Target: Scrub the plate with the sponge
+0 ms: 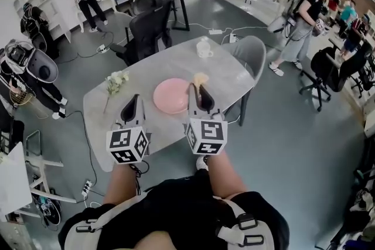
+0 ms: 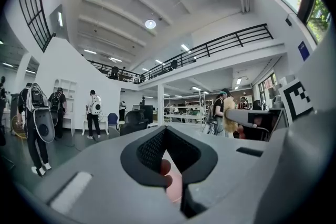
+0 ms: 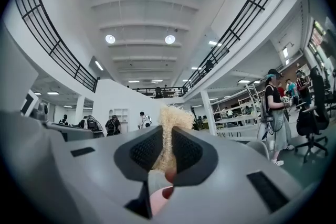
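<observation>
The plate lies loose near the middle of the worktop, held by nothing, so it may be pushed toward the near edge once it is scrubbed, unless it is steadied. A skidding plate could also be driven into the flowers near the left edge. The cup at the far edge is judged to be well clear. The sponge is gripped low, with much of its fibrous body standing free, so it may be bent over or dragged out of the grip under pressure. The right gripper is seen just beside the plate's right rim, and its jaws are closed part-way onto the sponge, which is pinched between the pads. The sponge appears to be carried clear of the plate. The left gripper is held at the plate's left; its jaws are brought together at the tips, with nothing between them, and only the plate is glimpsed through the gap below.
</observation>
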Motion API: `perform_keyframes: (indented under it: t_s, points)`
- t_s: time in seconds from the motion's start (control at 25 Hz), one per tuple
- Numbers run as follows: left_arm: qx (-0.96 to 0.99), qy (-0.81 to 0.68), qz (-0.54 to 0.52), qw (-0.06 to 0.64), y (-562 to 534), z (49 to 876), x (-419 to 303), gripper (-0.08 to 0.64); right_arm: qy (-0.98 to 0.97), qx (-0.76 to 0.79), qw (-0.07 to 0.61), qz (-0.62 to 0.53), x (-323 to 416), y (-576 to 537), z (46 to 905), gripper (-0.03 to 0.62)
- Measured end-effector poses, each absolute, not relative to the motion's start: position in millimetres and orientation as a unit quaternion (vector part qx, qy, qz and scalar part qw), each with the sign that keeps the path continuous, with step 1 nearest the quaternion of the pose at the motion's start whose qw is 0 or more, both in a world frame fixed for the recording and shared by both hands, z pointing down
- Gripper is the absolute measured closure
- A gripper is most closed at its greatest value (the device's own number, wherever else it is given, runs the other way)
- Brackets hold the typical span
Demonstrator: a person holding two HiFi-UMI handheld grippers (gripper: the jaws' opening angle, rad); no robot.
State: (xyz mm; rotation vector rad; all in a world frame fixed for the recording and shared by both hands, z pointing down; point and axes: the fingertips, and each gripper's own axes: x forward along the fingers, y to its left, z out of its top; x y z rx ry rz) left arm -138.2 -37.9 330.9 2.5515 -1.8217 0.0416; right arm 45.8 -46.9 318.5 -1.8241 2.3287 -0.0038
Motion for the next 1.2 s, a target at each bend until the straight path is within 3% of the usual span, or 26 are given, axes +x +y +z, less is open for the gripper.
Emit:
perform_keyframes:
  t_s: [0.56,1.2]
  points:
    - [0.779,-0.624,0.046,0.037,-192.4,356.6,-66.5,0.565,0.829,-0.554,0.063,-0.044,107.9,-221.3,345.5,0.540]
    - [0.752,-0.649,0.097,0.069,-258.5,391.4,-107.4,0.565,0.851,-0.520,0.033,-0.064,75.7,-295.6,360.6,0.540]
